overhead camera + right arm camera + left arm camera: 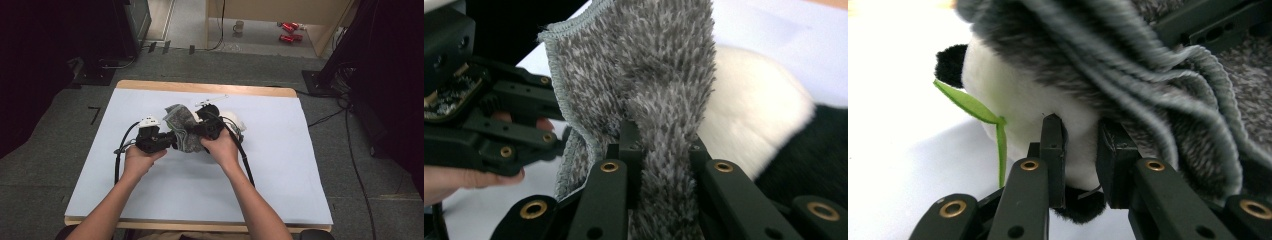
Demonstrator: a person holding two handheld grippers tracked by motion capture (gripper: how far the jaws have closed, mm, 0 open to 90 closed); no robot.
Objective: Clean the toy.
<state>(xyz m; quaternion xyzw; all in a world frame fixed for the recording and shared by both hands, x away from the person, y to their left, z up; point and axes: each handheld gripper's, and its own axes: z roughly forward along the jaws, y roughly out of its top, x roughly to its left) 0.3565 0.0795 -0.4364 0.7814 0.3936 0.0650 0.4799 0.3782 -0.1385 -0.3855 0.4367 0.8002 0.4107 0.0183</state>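
Observation:
A grey fluffy cloth (182, 127) lies bunched over a white-and-black plush toy (233, 120) at the middle of the table. My left gripper (172, 140) comes in from the left. In its own view, the left gripper (1083, 145) has its jaws pinched on the toy's white body (1013, 95), beside a green felt leaf (970, 105). The cloth (1128, 65) drapes over the toy and the right-hand jaw. My right gripper (199, 120) reaches from the right and is shut (664, 145) on a raised fold of the cloth (649, 65). The toy's white fur (754, 110) shows behind that fold.
A white sheet (280, 165) covers the table, with a wooden edge (200, 87) at the far side. A small white strip (210, 100) lies near that edge. Cables trail from both grippers. On the floor beyond stand a mug (238, 26) and red cans (290, 31).

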